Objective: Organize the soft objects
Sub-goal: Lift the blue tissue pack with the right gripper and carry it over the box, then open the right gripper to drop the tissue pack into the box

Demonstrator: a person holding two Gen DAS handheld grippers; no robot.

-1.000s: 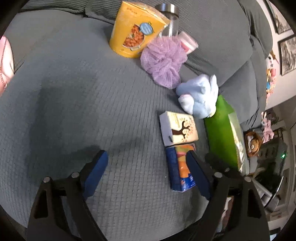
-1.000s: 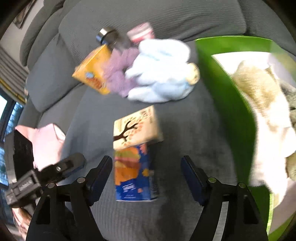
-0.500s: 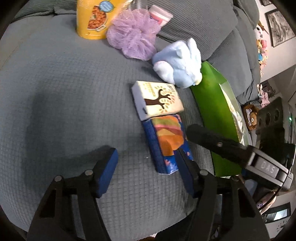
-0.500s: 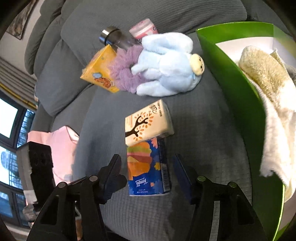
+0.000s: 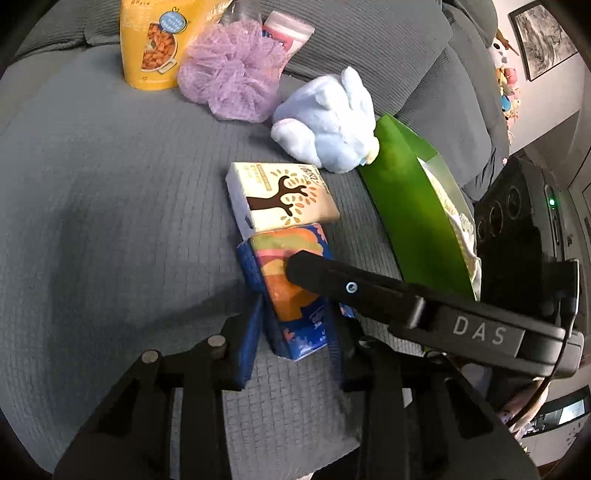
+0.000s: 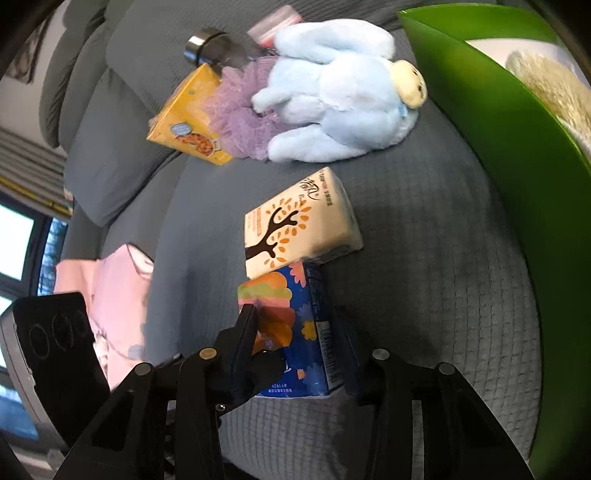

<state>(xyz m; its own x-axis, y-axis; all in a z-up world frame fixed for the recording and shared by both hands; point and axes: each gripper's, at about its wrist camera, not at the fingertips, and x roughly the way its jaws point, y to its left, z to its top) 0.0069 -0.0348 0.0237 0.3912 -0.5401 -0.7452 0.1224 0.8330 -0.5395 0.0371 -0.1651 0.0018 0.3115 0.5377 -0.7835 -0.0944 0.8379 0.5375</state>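
A blue tissue pack (image 5: 291, 291) (image 6: 291, 332) lies on the grey sofa cushion (image 5: 110, 221). Both grippers are closed in around it: my left gripper (image 5: 291, 332) grips its sides, and my right gripper (image 6: 295, 339) grips it too, one finger crossing the pack in the left wrist view. A cream tissue pack with a tree print (image 5: 284, 195) (image 6: 299, 225) touches its far end. Beyond lie a light-blue plush toy (image 5: 328, 122) (image 6: 343, 99) and a purple mesh pouf (image 5: 232, 85) (image 6: 240, 114).
A green bin (image 5: 410, 206) (image 6: 509, 147) with towels stands at the right. A yellow snack carton (image 5: 155, 40) (image 6: 184, 122), a steel-capped bottle (image 6: 210, 48) and a pink cup (image 5: 288, 33) stand at the back. Pink cloth (image 6: 114, 295) lies at the left.
Both grippers moved in on the blue tissue pack and narrowed from wide open until their fingers press on it.
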